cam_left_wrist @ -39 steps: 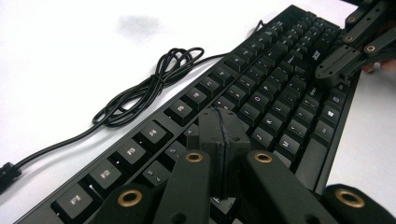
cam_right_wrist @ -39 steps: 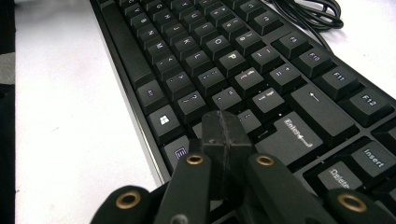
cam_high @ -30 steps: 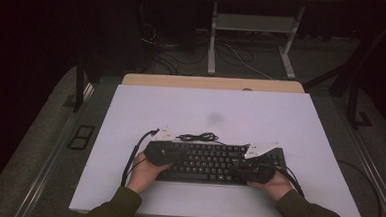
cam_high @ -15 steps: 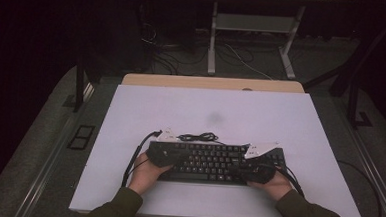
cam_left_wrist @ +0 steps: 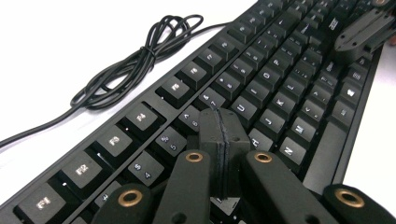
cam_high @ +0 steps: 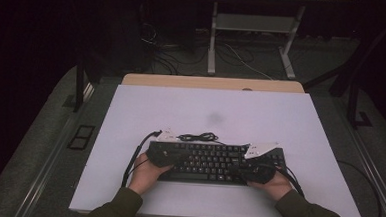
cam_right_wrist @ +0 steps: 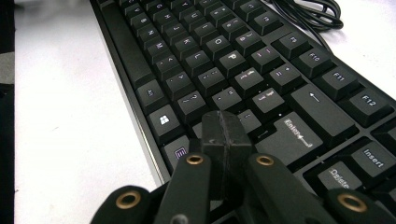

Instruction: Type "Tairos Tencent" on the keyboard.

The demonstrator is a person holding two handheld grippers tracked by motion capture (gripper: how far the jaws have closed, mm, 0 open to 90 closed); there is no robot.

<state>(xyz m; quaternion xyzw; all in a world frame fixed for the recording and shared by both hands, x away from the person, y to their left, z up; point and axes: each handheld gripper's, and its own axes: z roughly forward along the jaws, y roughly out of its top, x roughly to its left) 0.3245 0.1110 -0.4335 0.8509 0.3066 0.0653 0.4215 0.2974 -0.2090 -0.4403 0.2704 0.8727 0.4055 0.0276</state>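
On the white matte table (cam_high: 130,115), toward its near edge, lies a flat black plastic keyboard (cam_high: 213,162) with blocky square keys. Over its left end rests the left gripper (cam_left_wrist: 223,128), jaws pressed together, holding nothing. A thin, glossy cable (cam_left_wrist: 135,60) coils behind. The right gripper (cam_right_wrist: 227,133), likewise closed and empty, sits above the right-hand keys. Both hands partly hide the keyboard's ends.
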